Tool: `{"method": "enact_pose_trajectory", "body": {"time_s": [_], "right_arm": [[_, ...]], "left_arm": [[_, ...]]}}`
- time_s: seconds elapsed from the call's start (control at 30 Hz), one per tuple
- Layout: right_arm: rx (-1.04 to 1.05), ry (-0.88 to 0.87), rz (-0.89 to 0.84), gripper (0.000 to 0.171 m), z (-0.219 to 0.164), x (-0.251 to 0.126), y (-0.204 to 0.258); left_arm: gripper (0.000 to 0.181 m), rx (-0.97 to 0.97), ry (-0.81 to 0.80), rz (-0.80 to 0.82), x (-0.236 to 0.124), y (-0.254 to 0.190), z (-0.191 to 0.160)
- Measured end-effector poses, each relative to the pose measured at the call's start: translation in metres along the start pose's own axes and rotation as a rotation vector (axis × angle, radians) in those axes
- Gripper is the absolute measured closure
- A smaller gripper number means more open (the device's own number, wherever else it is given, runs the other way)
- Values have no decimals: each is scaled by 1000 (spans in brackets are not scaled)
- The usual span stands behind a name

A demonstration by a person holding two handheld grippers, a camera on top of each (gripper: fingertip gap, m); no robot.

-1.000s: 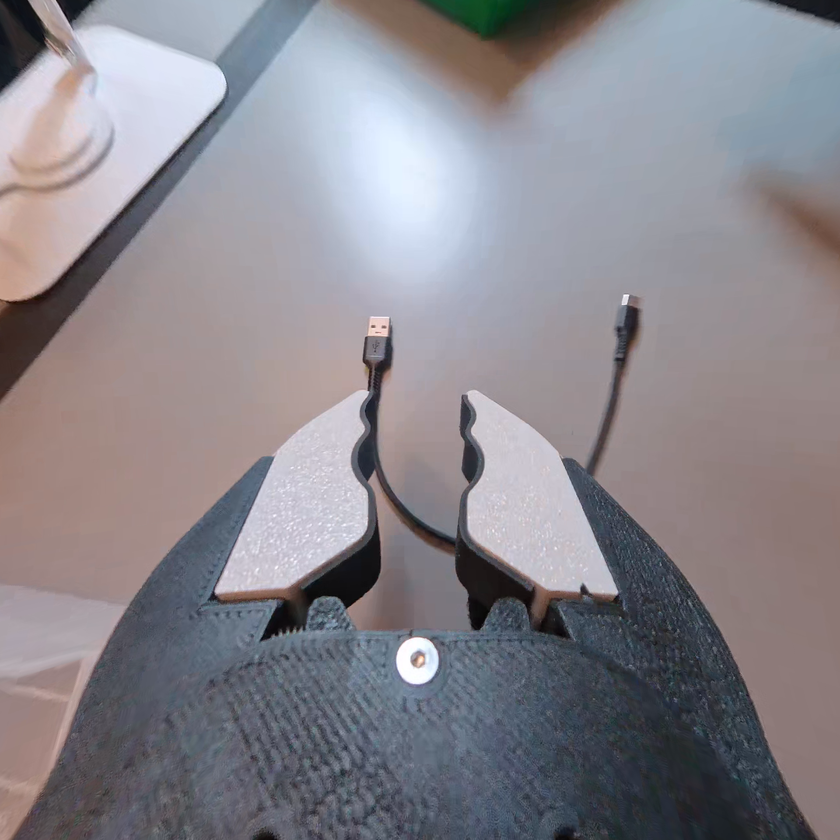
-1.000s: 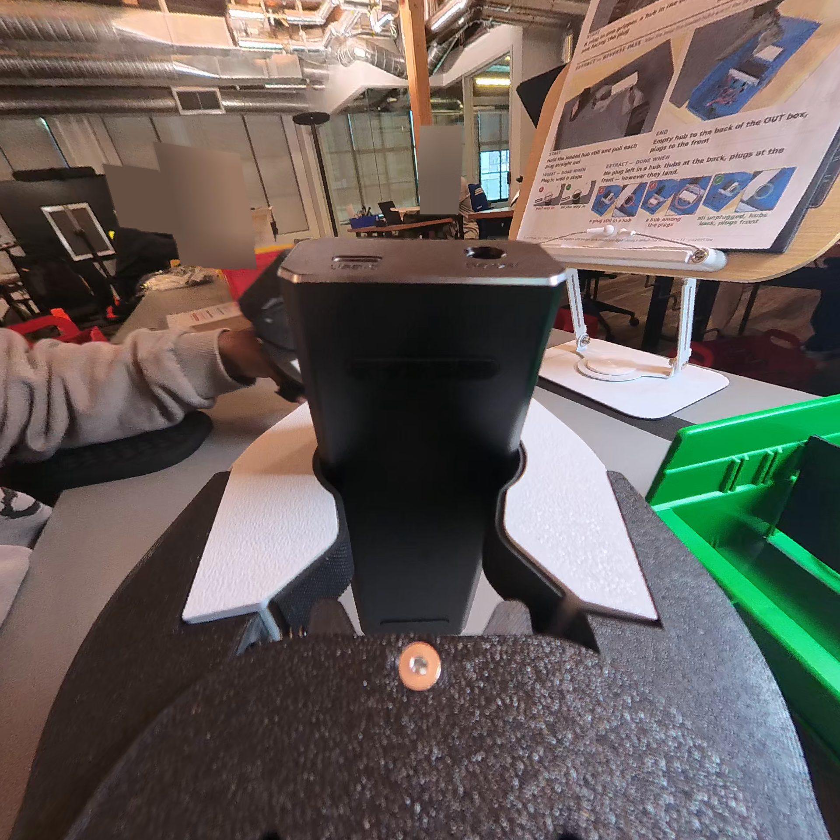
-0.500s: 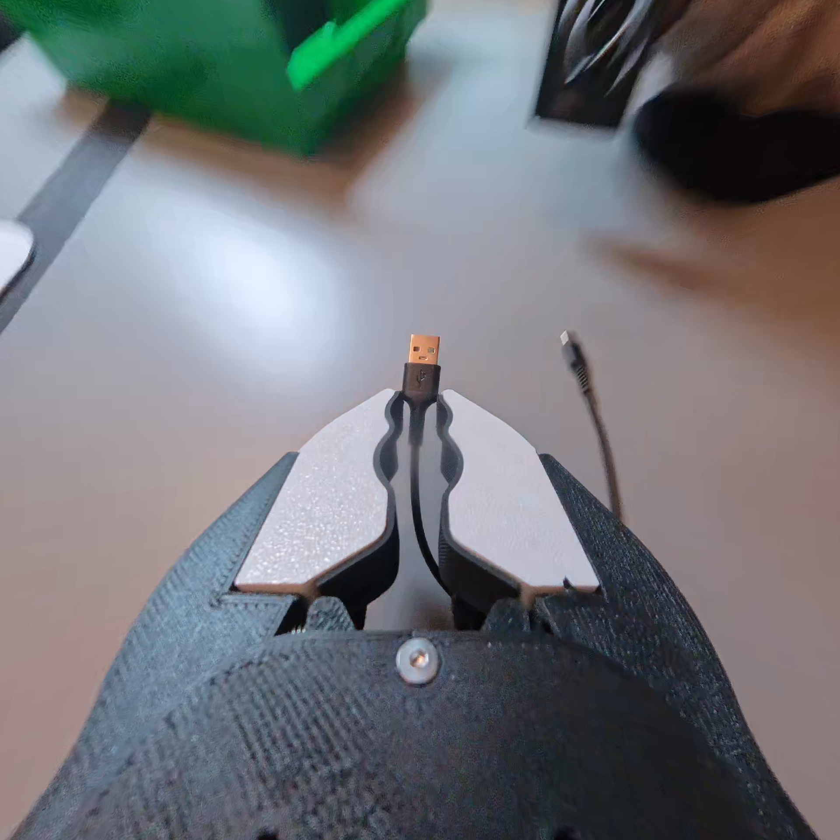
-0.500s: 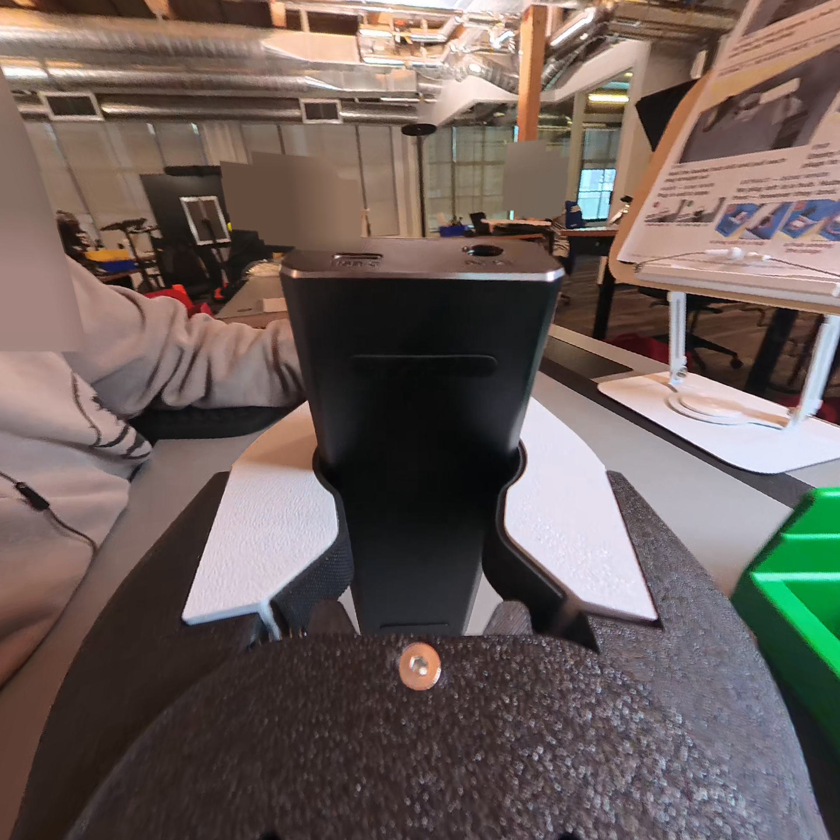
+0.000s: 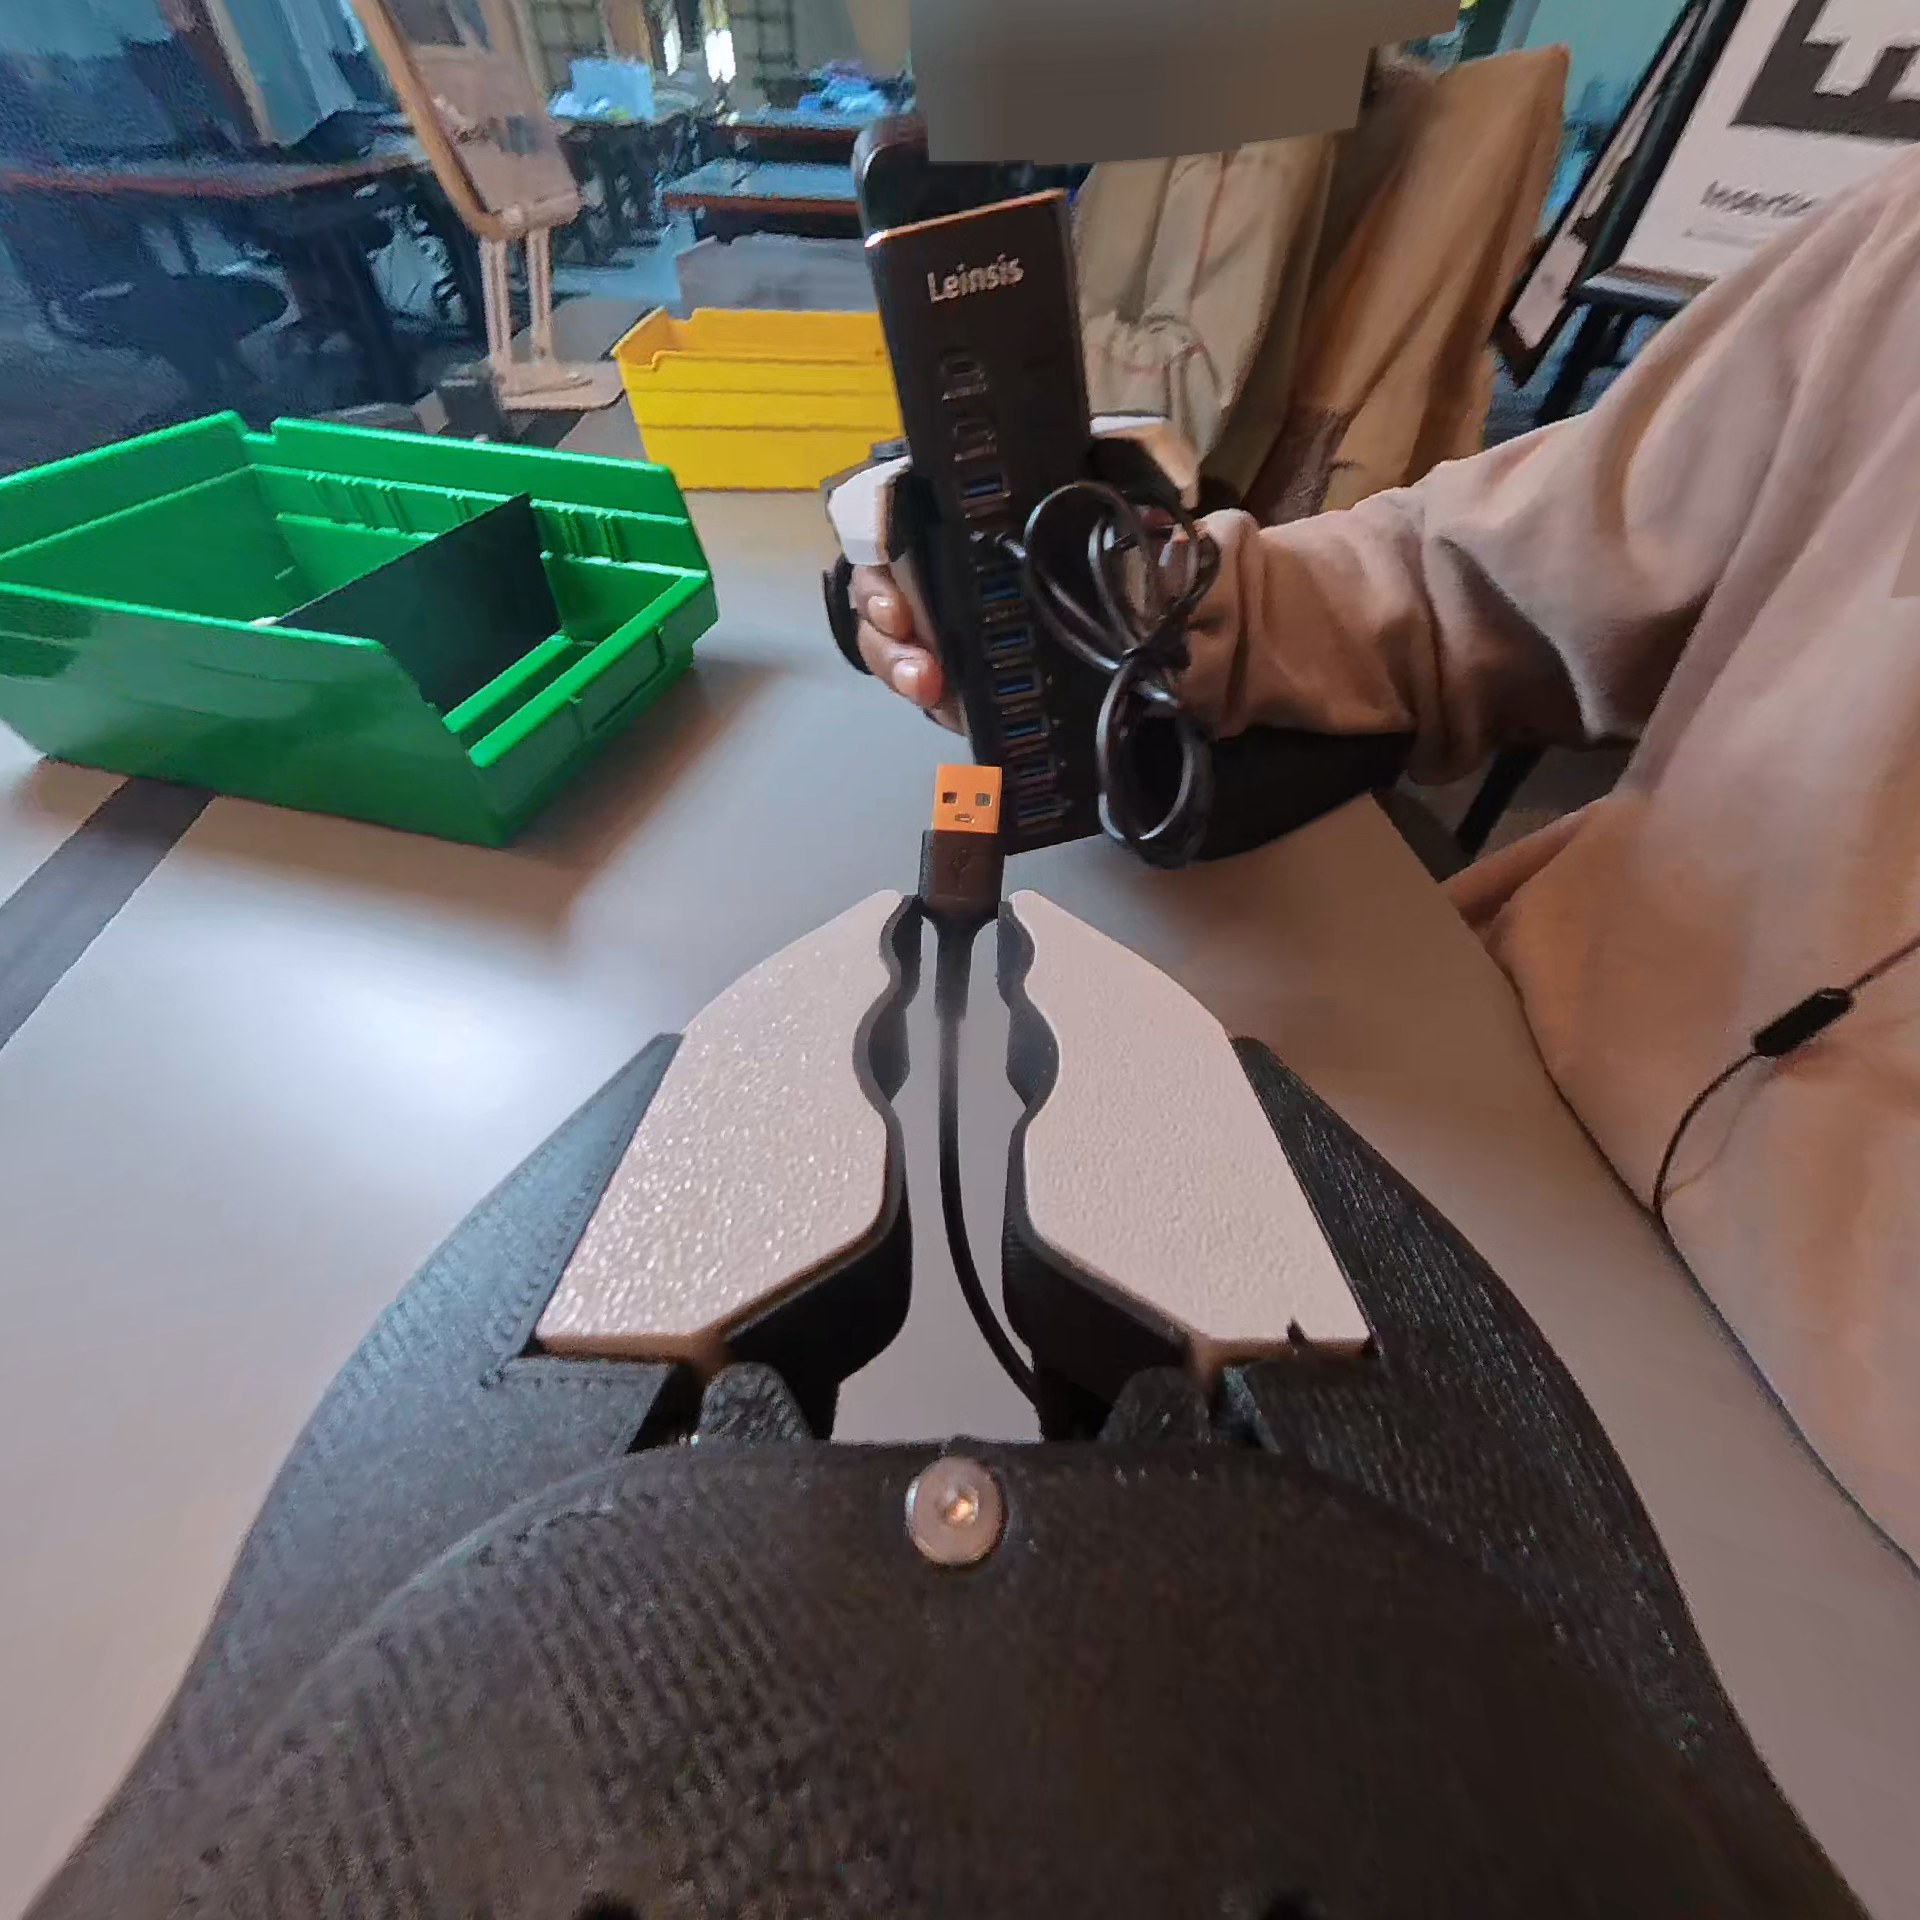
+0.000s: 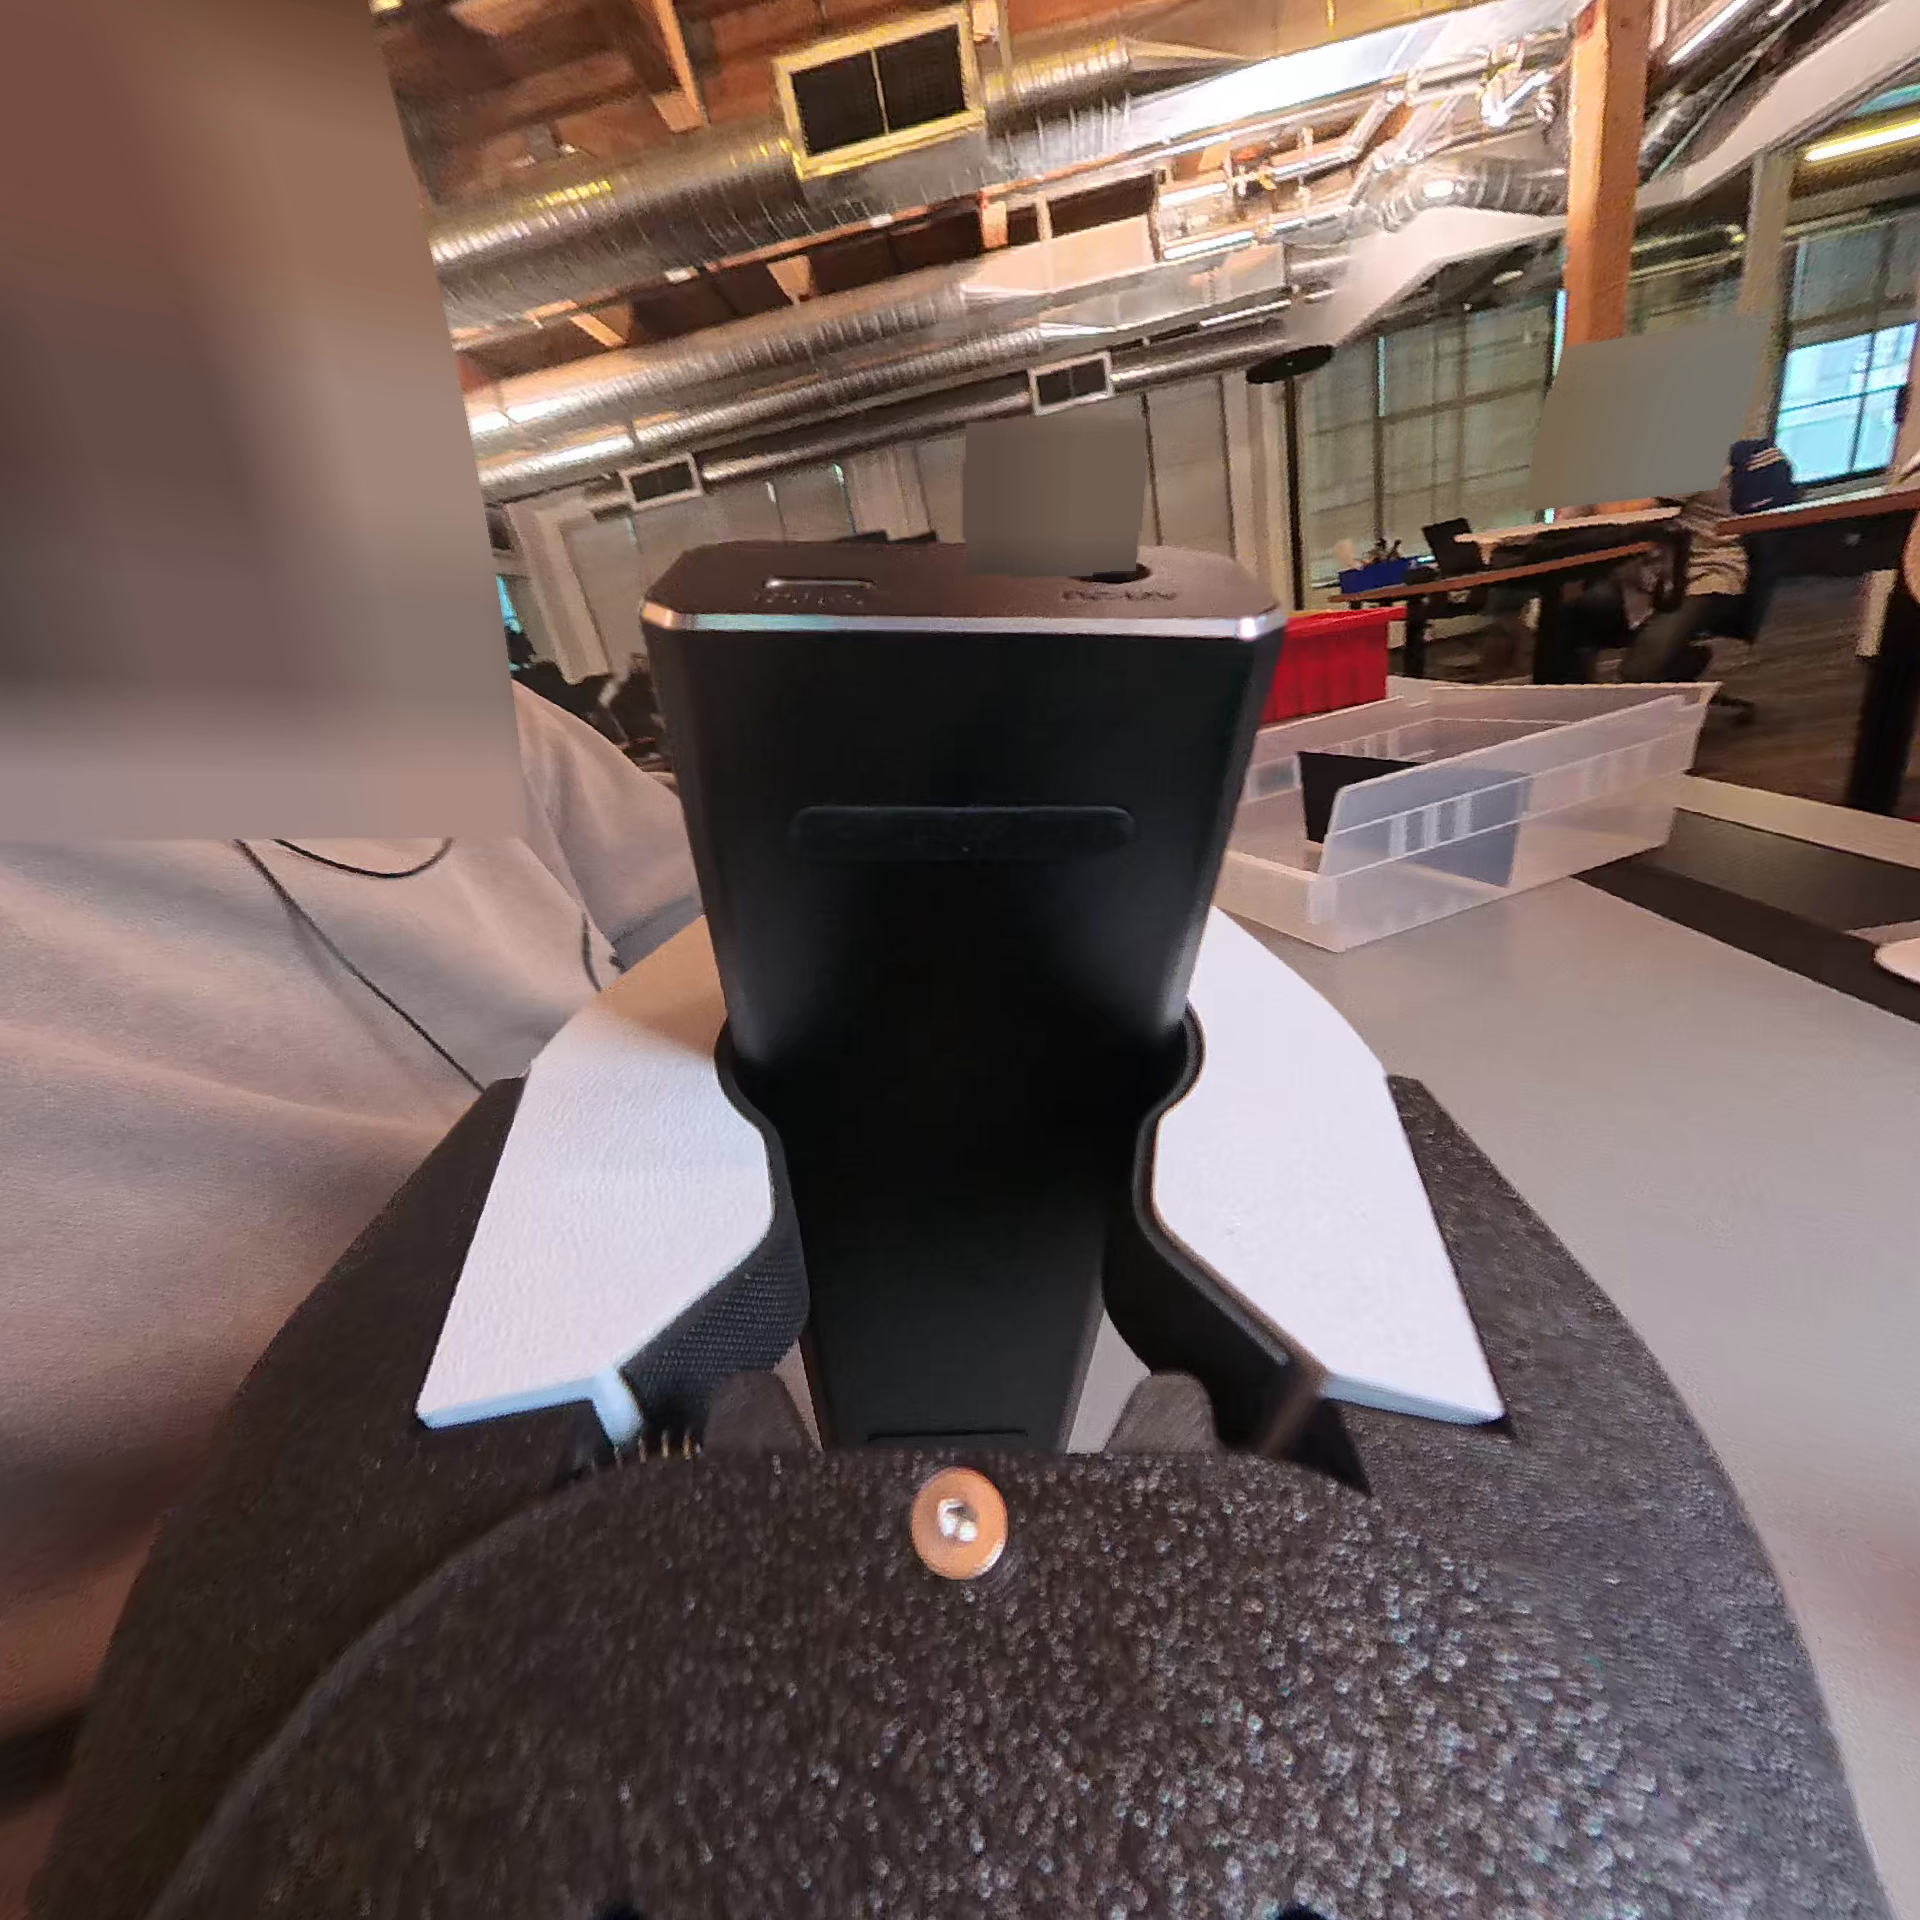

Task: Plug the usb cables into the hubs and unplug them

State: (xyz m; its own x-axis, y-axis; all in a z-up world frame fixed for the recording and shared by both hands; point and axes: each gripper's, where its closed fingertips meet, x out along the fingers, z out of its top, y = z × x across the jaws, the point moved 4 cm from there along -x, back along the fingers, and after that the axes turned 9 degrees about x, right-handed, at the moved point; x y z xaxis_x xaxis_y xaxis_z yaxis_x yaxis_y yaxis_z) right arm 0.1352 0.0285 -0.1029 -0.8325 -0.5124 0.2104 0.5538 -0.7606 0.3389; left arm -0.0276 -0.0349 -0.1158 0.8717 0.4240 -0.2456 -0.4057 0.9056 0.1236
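My left gripper (image 5: 961, 906) is shut on a black USB cable. Its USB-A plug (image 5: 966, 821) sticks out past the fingertips and points at the hub. The black multi-port hub (image 5: 992, 499) stands upright ahead, held by my right gripper, with a row of blue ports facing me and a coiled black cable (image 5: 1132, 644) plugged into it. The plug's tip sits close to the hub's lower ports, apart from them. In the right wrist view my right gripper (image 6: 961, 1029) is shut on the hub (image 6: 956, 935), whose plain back faces this camera.
A green bin (image 5: 343, 613) with a black divider stands at the left on the grey table (image 5: 260, 1091). A yellow bin (image 5: 758, 395) is behind it. A clear plastic bin (image 6: 1475, 790) sits at the right. The person's sleeve and torso (image 5: 1662, 623) fill the right side. The gap from one gripper's tips to the other's is roughly 11 cm.
My left gripper closed on the USB cable, lifted it off the table and swung toward the hub. My right gripper turned left with the hub still held.
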Motion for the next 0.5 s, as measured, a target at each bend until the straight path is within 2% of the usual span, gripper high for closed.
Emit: {"method": "enact_pose_trajectory", "body": {"time_s": [0.2,0.37,0.5], "right_arm": [[64,-29,96,100,1,2,7],[82,-22,112,100,-2,4,7],[85,-11,101,100,-4,4,5]], "left_arm": [[167,-21,136,123,3,10,-8],[167,-48,164,210,-8,25,-12],[167,-38,168,381,-26,46,-10]]}}
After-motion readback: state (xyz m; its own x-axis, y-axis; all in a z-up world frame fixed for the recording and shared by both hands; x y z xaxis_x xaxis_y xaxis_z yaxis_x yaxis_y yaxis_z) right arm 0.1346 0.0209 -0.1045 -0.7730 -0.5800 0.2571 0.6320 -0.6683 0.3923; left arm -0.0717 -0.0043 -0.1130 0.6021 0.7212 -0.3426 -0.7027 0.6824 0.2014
